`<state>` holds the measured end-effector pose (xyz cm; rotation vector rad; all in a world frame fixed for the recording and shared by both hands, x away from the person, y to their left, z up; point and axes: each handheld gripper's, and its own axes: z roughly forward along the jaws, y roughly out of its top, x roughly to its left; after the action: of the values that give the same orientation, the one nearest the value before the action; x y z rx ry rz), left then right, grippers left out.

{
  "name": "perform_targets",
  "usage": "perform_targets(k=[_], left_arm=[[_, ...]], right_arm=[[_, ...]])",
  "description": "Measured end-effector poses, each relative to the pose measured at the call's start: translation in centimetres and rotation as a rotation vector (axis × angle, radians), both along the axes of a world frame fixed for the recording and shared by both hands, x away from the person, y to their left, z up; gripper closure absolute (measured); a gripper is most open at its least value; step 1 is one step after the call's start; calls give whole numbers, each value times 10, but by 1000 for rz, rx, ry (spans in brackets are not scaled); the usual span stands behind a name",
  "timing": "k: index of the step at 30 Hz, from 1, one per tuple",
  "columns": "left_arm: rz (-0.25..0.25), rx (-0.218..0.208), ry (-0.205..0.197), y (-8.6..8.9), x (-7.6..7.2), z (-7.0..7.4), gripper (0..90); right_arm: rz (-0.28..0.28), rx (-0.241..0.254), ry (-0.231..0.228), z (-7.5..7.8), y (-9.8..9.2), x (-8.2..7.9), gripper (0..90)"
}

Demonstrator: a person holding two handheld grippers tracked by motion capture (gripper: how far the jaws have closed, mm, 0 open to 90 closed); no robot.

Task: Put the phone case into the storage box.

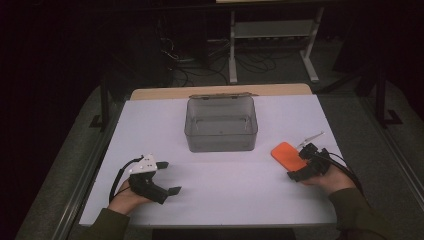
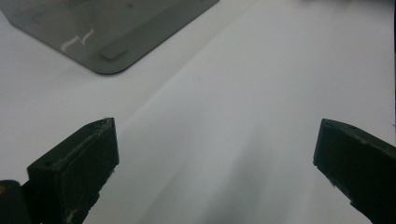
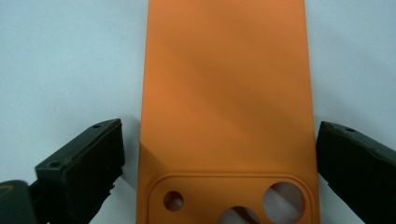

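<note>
Right gripper (image 3: pixel 219 154) is spread wide, straddling the orange case (image 3: pixel 224 93) — lined up to pinch it; left gripper (image 2: pixel 215 154) idles, gaping, near the bin (image 1: pixel 221 125).

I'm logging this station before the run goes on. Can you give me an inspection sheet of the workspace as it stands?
Surface: white table, flat, no spills seen.
Job's things: orange phone case lying flat, back up, camera cut-outs toward the right gripper; grey see-through box at table centre, open, nothing in it.
Clutter: nothing seen.
Grippers: right gripper open, jaws on either side of the case, not closed on it; left gripper open over bare table.
Cables: black cable trails from the left gripper; floor cables behind the table.
Surroundings: dark room, white frame beyond the table.
</note>
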<state>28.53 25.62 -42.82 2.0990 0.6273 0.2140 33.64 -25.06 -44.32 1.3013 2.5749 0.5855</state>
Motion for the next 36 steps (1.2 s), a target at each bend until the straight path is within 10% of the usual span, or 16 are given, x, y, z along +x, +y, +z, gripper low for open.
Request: perform_targets(k=[36], left_arm=[[1,0,-3,-1,-1,0,0]], right_arm=[[-7,23,-6,5,0,-5,157]])
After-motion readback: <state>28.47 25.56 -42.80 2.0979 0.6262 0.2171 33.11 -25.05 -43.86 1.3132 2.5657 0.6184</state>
